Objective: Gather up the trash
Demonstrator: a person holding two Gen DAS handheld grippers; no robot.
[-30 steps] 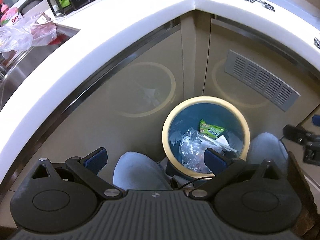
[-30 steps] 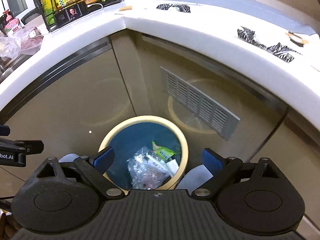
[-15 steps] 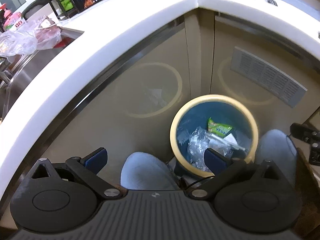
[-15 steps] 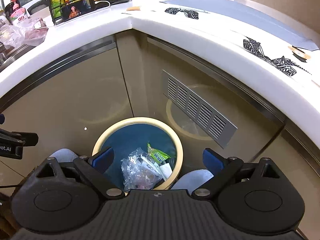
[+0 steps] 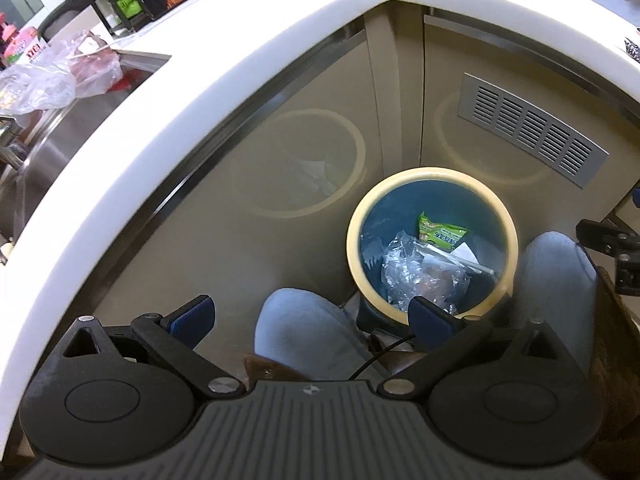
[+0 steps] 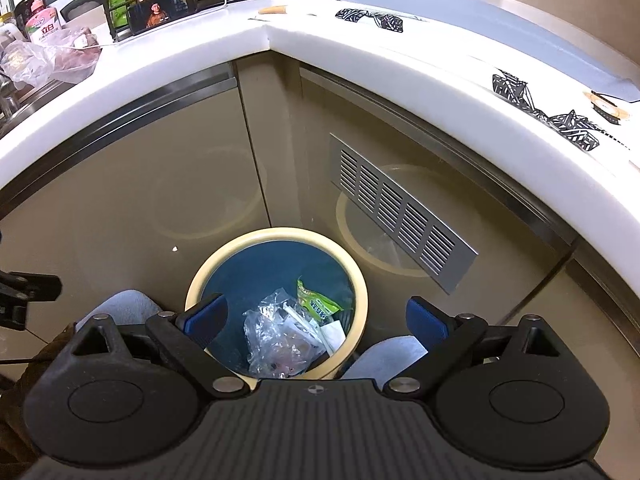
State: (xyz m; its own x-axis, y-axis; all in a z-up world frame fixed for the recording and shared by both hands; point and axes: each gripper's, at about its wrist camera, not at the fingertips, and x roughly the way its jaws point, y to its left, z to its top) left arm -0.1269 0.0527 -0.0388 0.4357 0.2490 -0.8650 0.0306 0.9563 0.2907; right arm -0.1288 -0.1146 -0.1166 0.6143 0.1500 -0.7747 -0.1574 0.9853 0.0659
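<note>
A round bin with a cream rim (image 5: 352,236) (image 6: 360,292) and blue inside stands on the floor in the cabinet corner, between a person's knees. In it lie a green wrapper (image 5: 440,234) (image 6: 316,304), crumpled clear plastic (image 5: 416,272) (image 6: 276,336) and white paper. My left gripper (image 5: 312,316) is open and empty, above the left knee, with its right finger over the bin's near rim. My right gripper (image 6: 316,320) is open and empty, straddling the bin from above. Black patterned scraps (image 6: 560,120) (image 6: 372,19) lie on the white counter (image 6: 400,60).
A clear plastic bag (image 5: 52,76) (image 6: 52,60) sits by the sink (image 5: 60,136) at the left. A black rack of bottles with a phone (image 6: 164,10) stands at the back. A metal vent grille (image 5: 532,124) (image 6: 400,216) is set in the right cabinet door. A small tan stick (image 6: 274,10) lies on the counter corner.
Both grippers have risen and pulled back a little from the bin, so more of the counter top shows. Both stay open and empty. The bin's contents have not moved.
</note>
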